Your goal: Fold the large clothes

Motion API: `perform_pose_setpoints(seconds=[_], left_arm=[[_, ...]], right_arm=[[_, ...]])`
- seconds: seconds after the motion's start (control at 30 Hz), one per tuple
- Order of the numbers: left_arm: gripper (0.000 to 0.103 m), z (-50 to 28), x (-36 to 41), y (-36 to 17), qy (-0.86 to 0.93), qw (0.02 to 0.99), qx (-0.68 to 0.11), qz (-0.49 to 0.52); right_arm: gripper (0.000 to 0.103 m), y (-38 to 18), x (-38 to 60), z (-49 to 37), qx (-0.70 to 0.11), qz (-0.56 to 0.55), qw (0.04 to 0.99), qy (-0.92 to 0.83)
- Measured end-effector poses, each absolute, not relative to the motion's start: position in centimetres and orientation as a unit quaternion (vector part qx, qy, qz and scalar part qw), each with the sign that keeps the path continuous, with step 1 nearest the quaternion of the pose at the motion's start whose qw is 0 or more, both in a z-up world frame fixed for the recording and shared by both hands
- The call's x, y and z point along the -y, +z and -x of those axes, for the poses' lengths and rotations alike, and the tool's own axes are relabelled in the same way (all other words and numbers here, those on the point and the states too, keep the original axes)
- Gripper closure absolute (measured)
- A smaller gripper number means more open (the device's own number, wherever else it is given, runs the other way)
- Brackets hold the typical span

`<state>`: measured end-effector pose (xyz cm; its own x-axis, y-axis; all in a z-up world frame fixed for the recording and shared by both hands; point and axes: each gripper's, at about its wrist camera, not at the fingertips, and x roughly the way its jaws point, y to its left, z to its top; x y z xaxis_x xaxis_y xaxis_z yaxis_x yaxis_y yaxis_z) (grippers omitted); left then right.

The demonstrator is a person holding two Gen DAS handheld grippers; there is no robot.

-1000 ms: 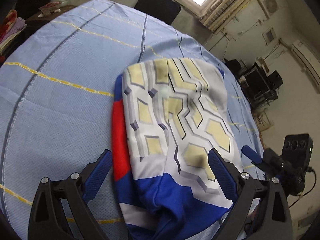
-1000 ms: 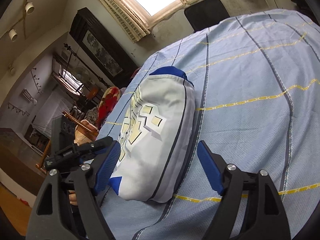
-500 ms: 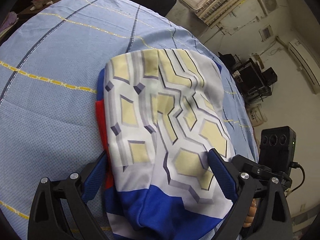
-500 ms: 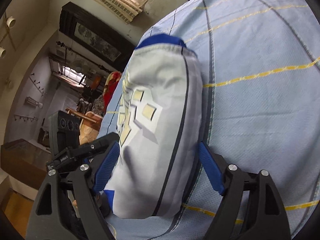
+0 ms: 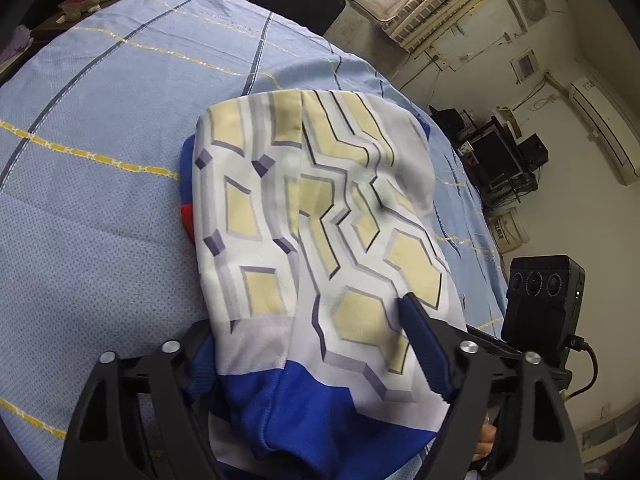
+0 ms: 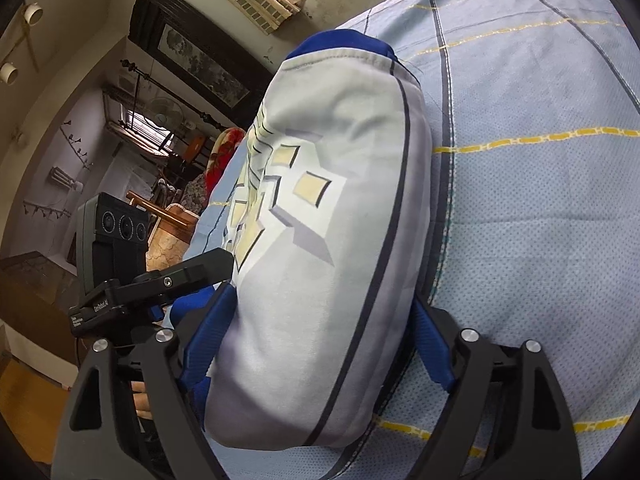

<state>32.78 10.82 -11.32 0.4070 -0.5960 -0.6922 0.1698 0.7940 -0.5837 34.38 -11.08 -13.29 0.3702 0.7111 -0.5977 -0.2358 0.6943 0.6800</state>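
Note:
A folded garment (image 5: 320,216), white with yellow and grey geometric print, blue trim and a red patch, lies on the blue striped sheet (image 5: 100,184). My left gripper (image 5: 312,340) straddles its near end with the cloth filling the gap between the blue fingers. In the right wrist view the same garment (image 6: 328,240) bulges between the fingers of my right gripper (image 6: 320,340), which straddles its near end too. Both are wide apart and not clamped. The other gripper's body shows in each view beside the garment.
The bed sheet (image 6: 540,160) with yellow and dark stripes spreads around the garment. A dark chair back (image 5: 296,0) stands at the far edge. Shelves with electronics (image 5: 500,160) are off the bed to the right. Wooden furniture (image 6: 168,216) lies beyond the left edge.
Both grippers have moved forward onto the garment's near end, so the cloth now sits between their fingers. The garment looks bunched higher and its red patch is mostly covered.

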Motion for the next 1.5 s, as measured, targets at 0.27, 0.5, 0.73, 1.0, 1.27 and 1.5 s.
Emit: perform_pose_setpoints(seconds=[0.27,0.5,0.73,1.0,1.27,1.5], left_arm=[[0.028,-32.5,-10.5,-11.2,-0.233,0.815,-0.487,0.211],[0.018,-33.1,-10.6,-12.0,-0.229,0.805,-0.499,0.225],[0.053,-31.9,-9.4,-10.2,-0.247,0.830,-0.468,0.180],[0.061,-30.6,-9.2,-8.4,-0.256,0.839,-0.447,0.175],[0.062,-24.4,-10.0,-2.9,-0.236,0.869,-0.405,0.158],[0.062,-16.0,-11.9,1.8,-0.212,0.901,-0.352,0.141]], right_arm=[[0.035,-13.3,11.0,-34.7,-0.468,-0.244,0.793,0.304],[0.026,-13.6,10.6,-34.9,-0.469,-0.243,0.789,0.315],[0.034,-13.3,9.9,-35.0,-0.467,-0.221,0.801,0.304],[0.046,-12.4,10.9,-34.8,-0.458,-0.236,0.798,0.312],[0.047,-8.3,11.3,-31.5,-0.438,-0.244,0.789,0.354],[0.047,-3.0,8.9,-25.0,-0.392,-0.216,0.804,0.392]])
